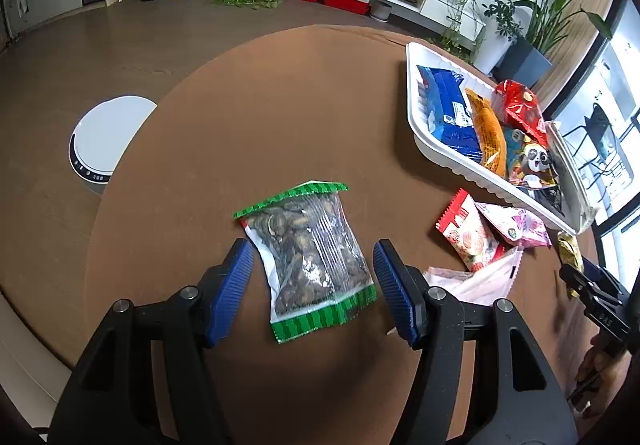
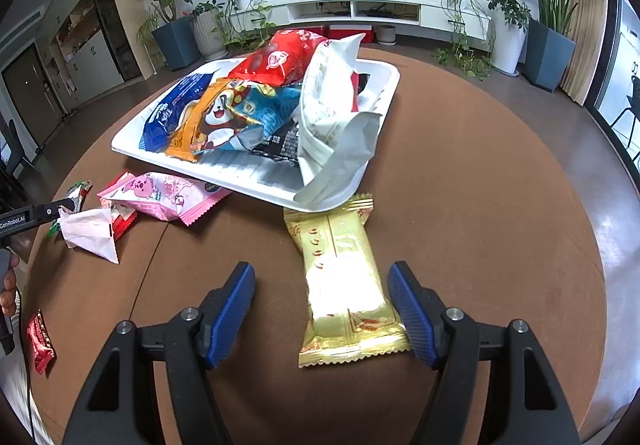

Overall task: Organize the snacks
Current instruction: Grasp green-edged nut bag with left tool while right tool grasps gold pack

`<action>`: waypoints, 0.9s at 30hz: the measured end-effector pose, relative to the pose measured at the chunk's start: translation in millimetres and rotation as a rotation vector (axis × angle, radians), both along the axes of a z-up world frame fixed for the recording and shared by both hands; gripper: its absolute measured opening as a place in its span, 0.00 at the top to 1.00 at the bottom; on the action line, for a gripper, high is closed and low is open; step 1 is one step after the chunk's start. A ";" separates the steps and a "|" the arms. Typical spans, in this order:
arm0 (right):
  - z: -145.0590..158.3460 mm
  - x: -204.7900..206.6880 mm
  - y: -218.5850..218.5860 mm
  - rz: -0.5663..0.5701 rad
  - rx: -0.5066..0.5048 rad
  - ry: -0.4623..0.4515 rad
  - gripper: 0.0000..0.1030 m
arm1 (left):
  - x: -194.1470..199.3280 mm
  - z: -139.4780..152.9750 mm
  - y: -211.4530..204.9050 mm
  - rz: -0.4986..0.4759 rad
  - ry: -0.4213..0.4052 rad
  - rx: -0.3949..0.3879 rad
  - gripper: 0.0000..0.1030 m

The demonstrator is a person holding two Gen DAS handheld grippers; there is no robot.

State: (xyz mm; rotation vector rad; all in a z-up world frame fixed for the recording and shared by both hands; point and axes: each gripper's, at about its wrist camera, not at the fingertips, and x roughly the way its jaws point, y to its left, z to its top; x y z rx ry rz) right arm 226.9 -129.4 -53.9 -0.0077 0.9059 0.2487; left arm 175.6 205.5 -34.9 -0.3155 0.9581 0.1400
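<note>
In the left wrist view my left gripper (image 1: pixel 314 265) is open, its blue pads on either side of a clear green-edged nut bag (image 1: pixel 310 259) lying on the brown round table (image 1: pixel 240 117). In the right wrist view my right gripper (image 2: pixel 322 287) is open around a gold wafer pack (image 2: pixel 346 285) lying on the table, near the right pad. A white tray (image 2: pixel 384 85) holding several snack packs sits just beyond it; the tray (image 1: pixel 412 101) also shows at the right of the left wrist view.
Loose on the table: a pink pack (image 2: pixel 168 197), a red pack (image 1: pixel 468 237), a pale pink-white pack (image 2: pixel 94 231), a small red pack (image 2: pixel 40 341). A white round robot vacuum (image 1: pixel 106 141) sits on the floor. Plants and a TV cabinet stand behind.
</note>
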 end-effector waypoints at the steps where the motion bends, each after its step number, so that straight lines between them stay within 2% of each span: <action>1: -0.5 0.2 0.3 0.001 -0.003 -0.001 0.30 | 1.1 -0.2 -0.4 0.002 0.000 0.004 0.41; 7: -1.5 0.7 2.0 0.005 -0.013 -0.003 0.30 | 7.5 -1.9 -4.5 0.009 -0.002 0.036 0.41; 12: -2.2 -1.5 5.6 0.005 -0.071 -0.015 0.41 | 8.8 -4.4 -11.1 -0.002 -0.007 0.084 0.42; 14: -1.8 -2.3 4.0 0.005 -0.075 -0.017 0.52 | 9.5 -5.6 -15.1 -0.013 -0.006 0.121 0.46; 17: -0.7 -3.6 -1.1 0.000 -0.058 -0.013 0.64 | 7.9 -5.8 -14.2 -0.021 -0.015 0.120 0.56; 21: 0.5 -9.9 -9.3 -0.012 -0.014 -0.003 0.66 | 4.9 -4.8 -10.6 -0.036 -0.022 0.078 0.70; 27: 1.5 -19.5 -20.2 -0.028 0.097 0.029 0.67 | -2.0 -3.7 -8.2 -0.041 -0.024 0.051 0.76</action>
